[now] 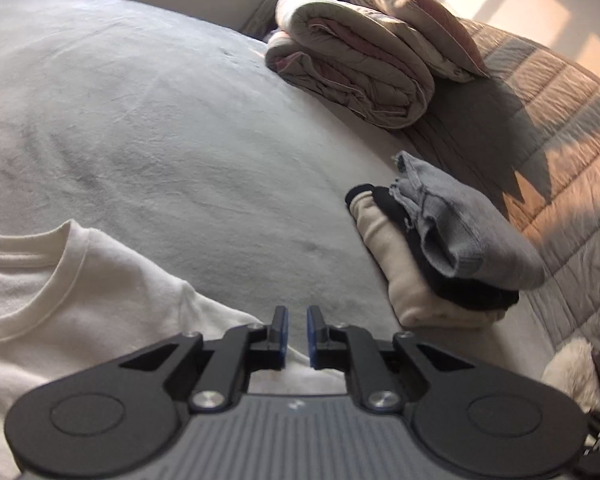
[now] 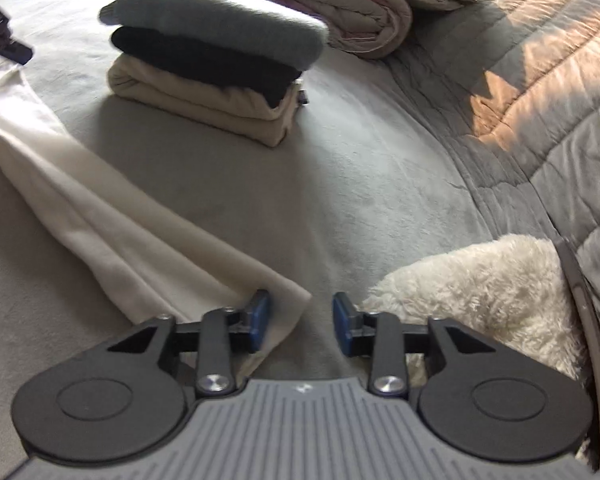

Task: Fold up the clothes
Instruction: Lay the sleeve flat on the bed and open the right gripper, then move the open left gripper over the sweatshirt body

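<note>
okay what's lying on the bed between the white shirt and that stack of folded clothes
Nothing: in the right wrist view, only bare grey bed cover lies between the white shirt and the stack of folded clothes.

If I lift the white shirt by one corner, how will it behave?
The white shirt will probably hang limp: it lies in soft folds. It looks thin, so likely light. Its loose layers at the corner may separate.
</note>
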The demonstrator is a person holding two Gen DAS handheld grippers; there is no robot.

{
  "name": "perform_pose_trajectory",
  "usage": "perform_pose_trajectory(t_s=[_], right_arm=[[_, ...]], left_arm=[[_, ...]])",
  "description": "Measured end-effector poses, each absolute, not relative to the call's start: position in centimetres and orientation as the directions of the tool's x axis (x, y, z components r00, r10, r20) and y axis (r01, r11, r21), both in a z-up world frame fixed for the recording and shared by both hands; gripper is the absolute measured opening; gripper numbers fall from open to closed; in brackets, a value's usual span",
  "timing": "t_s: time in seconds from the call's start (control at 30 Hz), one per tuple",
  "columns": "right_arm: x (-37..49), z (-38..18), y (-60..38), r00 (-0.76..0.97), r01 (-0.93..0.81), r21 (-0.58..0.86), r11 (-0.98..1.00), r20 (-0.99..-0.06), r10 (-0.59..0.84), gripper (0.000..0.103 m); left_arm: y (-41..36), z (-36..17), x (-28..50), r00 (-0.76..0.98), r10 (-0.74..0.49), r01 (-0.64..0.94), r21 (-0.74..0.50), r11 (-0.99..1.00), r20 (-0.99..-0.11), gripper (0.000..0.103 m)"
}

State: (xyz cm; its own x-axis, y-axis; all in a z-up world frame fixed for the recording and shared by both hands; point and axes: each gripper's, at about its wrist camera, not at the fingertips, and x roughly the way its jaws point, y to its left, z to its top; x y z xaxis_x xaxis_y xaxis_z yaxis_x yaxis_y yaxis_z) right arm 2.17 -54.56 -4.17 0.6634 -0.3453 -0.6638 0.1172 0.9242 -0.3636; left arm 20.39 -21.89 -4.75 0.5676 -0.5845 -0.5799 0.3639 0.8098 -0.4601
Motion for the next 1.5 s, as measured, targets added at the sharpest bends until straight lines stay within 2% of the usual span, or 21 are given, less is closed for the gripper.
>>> perform_pose_trajectory(t_s=[0.07,0.13,0.37,0.47,0.57,0.67,0.73,0.87,1.0,1.13,1.2,1.33,1.5], right_arm=[[1.3,-3.5,-55.4,0.664,0.176,-0.313,0.933,-0.662,-0.347,0.046],[0.2,-2.9,-55.9,0.68,0.199,-0.251,0.947,-0.661,-0.318,0.047],[-1.6,-1.6,-55.5,0.738,0.181,-0.023,0.983,-0.658,-0.151,0.047],[-1.4,-2.1,-55.0,0.736,0.152,0.045,0.987,-0.672,-0.083,0.047],[-1.2,-4.0,-55.0,0.644,0.152,0.022,0.988,-0.76,-0.083,0.047],[-2.2,-3.8,-55.1,0.642,0.148,0.007,0.989,-0.761,-0.09,0.047],[-2.9,-3.0,-55.0,0.659,0.172,0.003,0.985,-0.744,-0.113,0.047],[-1.9,-1.9,-52.9,0.742,0.135,0.028,0.99,-0.665,-0.083,0.046],[1.8,-2.3,-49.5,0.783,0.024,0.05,0.998,-0.622,0.012,0.04],[5.8,-4.0,-45.8,0.748,-0.083,0.058,0.995,-0.657,0.1,0.023],[7.0,-5.1,-44.6,0.723,-0.108,0.058,0.992,-0.681,0.118,0.022],[8.7,-6.3,-44.5,0.737,-0.045,-0.054,0.998,-0.676,-0.003,0.019],[7.8,-5.0,-46.0,0.744,-0.001,-0.012,1.0,-0.668,-0.008,0.02]], left_arm=[[-22.8,-4.4,18.6,0.557,-0.6,0.451,-0.398,0.799,-0.574,0.03],[-23.5,-4.1,17.0,0.533,-0.626,0.527,-0.356,0.772,-0.569,0.033],[-26.4,-5.0,13.0,0.395,-0.702,0.704,-0.295,0.646,-0.593,0.033],[-27.5,-6.0,11.6,0.356,-0.685,0.749,-0.244,0.616,-0.636,0.033],[-27.5,-5.9,10.5,0.331,-0.664,0.791,-0.187,0.582,-0.67,0.033],[-27.3,-5.0,10.4,0.269,-0.647,0.822,-0.181,0.541,-0.714,0.034],[-27.1,-4.4,10.1,0.281,-0.658,0.828,-0.171,0.535,-0.698,0.034],[-27.2,-4.5,10.4,0.342,-0.71,0.788,-0.223,0.573,-0.616,0.034],[-28.0,-5.6,11.2,0.304,-0.74,0.737,-0.343,0.582,-0.6,0.034],[-28.6,-6.6,9.5,0.276,-0.749,0.765,-0.335,0.55,-0.602,0.034],[-28.5,-6.9,8.5,0.284,-0.753,0.779,-0.315,0.542,-0.594,0.034],[-27.7,-7.5,7.6,0.29,-0.778,0.773,-0.343,0.533,-0.557,0.035],[-26.5,-7.2,7.5,0.281,-0.811,0.759,-0.398,0.515,-0.513,0.035]])
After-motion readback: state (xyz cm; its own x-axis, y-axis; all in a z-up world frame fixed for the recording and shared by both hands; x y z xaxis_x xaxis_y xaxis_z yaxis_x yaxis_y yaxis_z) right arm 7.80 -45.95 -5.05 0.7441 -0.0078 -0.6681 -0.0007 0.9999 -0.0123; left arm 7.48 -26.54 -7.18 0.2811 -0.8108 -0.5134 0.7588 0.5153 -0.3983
